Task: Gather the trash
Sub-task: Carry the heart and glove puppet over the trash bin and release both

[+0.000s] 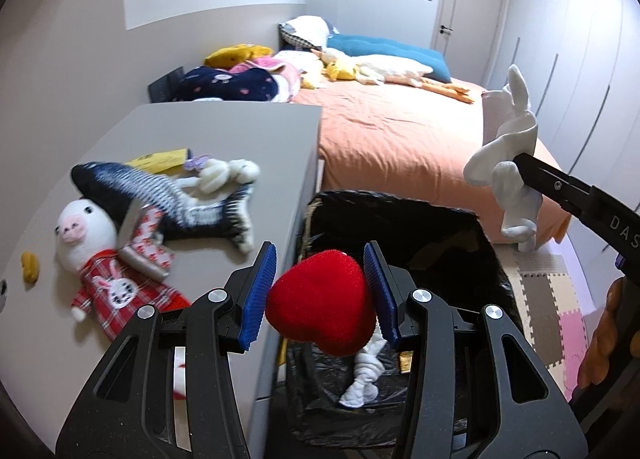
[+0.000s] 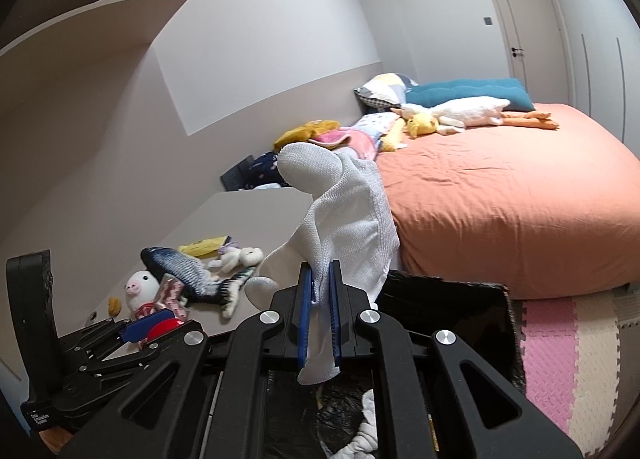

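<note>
My left gripper [image 1: 324, 291] is clamped on one red heart cushion [image 1: 320, 299], directly above the black-lined trash bin [image 1: 460, 235]. My right gripper [image 2: 320, 315] is pinched tight on one white glove [image 2: 344, 219], which hangs upright over the bin's near rim (one knotted white rag [image 1: 360, 379] already lies inside). Both loads go straight down.

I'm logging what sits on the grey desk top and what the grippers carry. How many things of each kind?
Plush toys on the desk: 3 (pig doll, striped fish, small white bunny)
Packets on the desk: 2 (yellow packet, silver snack wrapper)
Small yellow-brown piece: 1
Held by grippers: 2 (red sponge, white cloth)
Total: 8
</note>
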A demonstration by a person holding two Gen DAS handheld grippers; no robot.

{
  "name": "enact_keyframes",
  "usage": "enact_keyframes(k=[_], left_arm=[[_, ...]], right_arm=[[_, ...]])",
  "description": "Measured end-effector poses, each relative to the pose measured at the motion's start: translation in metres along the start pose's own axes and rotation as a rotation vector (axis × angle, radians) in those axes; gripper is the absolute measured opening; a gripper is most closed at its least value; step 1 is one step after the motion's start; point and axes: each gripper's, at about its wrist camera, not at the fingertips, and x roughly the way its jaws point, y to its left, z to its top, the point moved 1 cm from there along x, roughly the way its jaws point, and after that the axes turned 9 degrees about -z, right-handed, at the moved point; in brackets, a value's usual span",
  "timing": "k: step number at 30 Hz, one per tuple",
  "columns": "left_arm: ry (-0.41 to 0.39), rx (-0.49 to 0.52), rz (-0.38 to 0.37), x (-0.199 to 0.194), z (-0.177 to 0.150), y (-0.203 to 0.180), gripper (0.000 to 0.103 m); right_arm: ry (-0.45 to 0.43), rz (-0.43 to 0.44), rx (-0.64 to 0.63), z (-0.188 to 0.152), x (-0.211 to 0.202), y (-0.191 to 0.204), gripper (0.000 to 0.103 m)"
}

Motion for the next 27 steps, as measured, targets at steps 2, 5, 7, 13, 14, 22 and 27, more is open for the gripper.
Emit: enact_keyframes(k=[2, 5, 7, 13, 14, 22, 27], left_arm=[[0.007, 0.016, -0.017, 0.005, 0.002, -0.008, 0.045], [0.022, 0.035, -0.038, 0.014, 0.004, -0.019, 0.045], [0.036, 0.047, -0.050, 0.019, 0.003, -0.025, 0.045], [0.075, 0.066, -0.078, 0.034, 0.002, -0.040, 0.046], [0.078, 0.068, -0.074, 0.035, 0.002, -0.041, 0.046], [0.094, 0.089, -0.078, 0.046, -0.001, -0.050, 0.046], [0.094, 0.081, -0.043, 0.049, -0.002, -0.049, 0.097]], right_arm=[[0.001, -0.016, 0.008, 0.000, -0.001, -0.007, 0.010], [0.007, -0.043, 0.020, -0.001, -0.002, -0.017, 0.010], [0.012, -0.062, 0.018, -0.001, -0.002, -0.024, 0.010], [0.023, -0.113, 0.034, -0.003, -0.002, -0.040, 0.010], [0.024, -0.116, 0.037, -0.004, -0.002, -0.042, 0.010], [0.038, -0.140, 0.052, -0.007, 0.002, -0.051, 0.010], [0.024, -0.238, 0.061, -0.009, 0.005, -0.050, 0.073]])
